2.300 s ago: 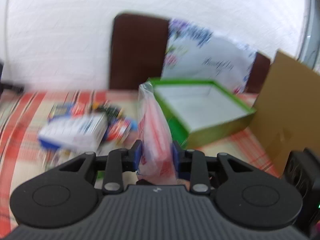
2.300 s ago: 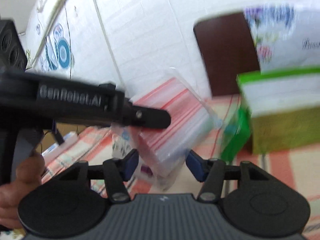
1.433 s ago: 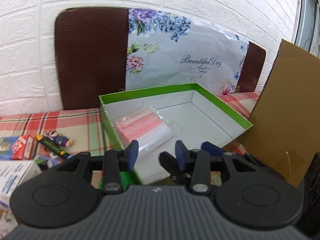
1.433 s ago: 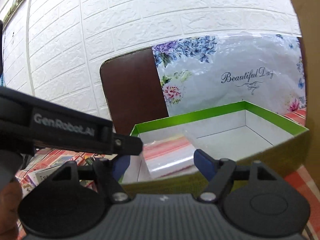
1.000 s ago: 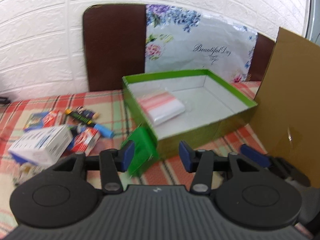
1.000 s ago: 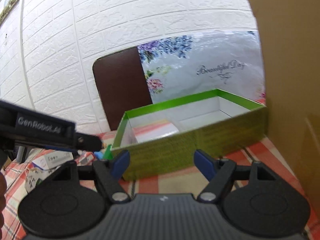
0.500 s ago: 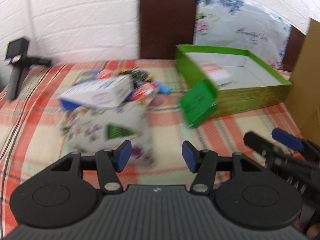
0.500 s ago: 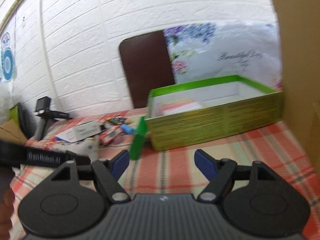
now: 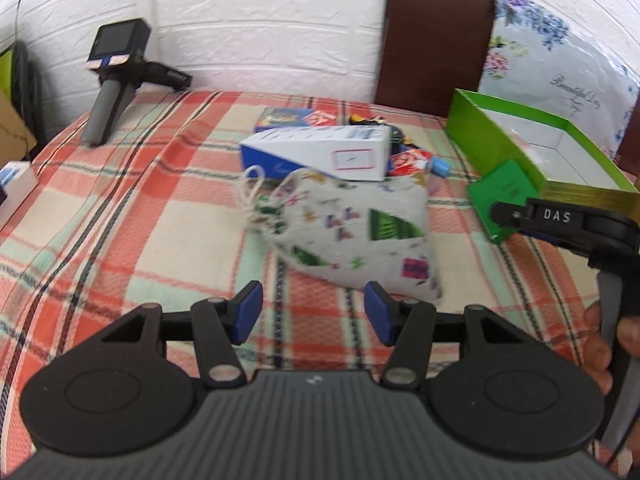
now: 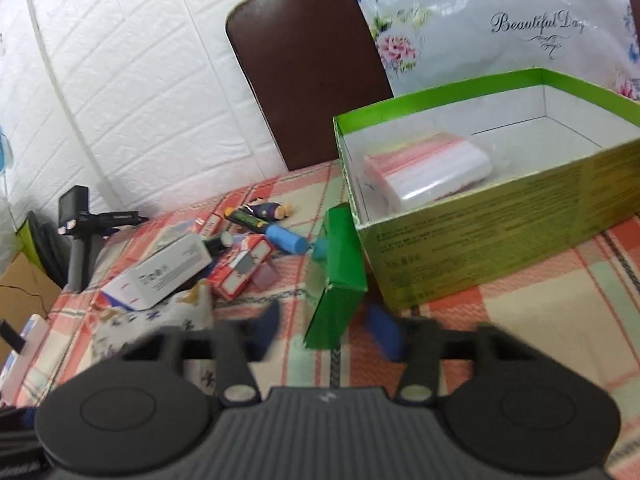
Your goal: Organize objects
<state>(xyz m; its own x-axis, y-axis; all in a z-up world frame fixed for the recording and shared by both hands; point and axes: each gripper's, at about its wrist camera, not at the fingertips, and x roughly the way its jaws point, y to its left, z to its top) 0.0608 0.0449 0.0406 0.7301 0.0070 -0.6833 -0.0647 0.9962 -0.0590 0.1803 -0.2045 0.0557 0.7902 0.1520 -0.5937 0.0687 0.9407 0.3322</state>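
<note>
Since a second ago: both grippers swung away from the green box, toward the pile of loose items on the checked cloth; zip bag unchanged inside the box.
Checked cloth: red, cream and green plaid, under everything.
Green box: open-topped, ahead and to the right of the right gripper; loose green flap hanging at its near corner, straight ahead between the jaws' line.
Drawstring pouch: printed fabric, lying just ahead of the left gripper, cord toward the left.
White and blue carton: just beyond the pouch, lying on its side.
Zip bag: clear with red stripes, in the box's left end.
Small items: card packs, a battery, a blue cylinder, clustered left of the flap.
Left gripper: jaws apart, nothing between the blue pads.
Right gripper: blurred, pads apart in the frame, nothing gripped.
</note>
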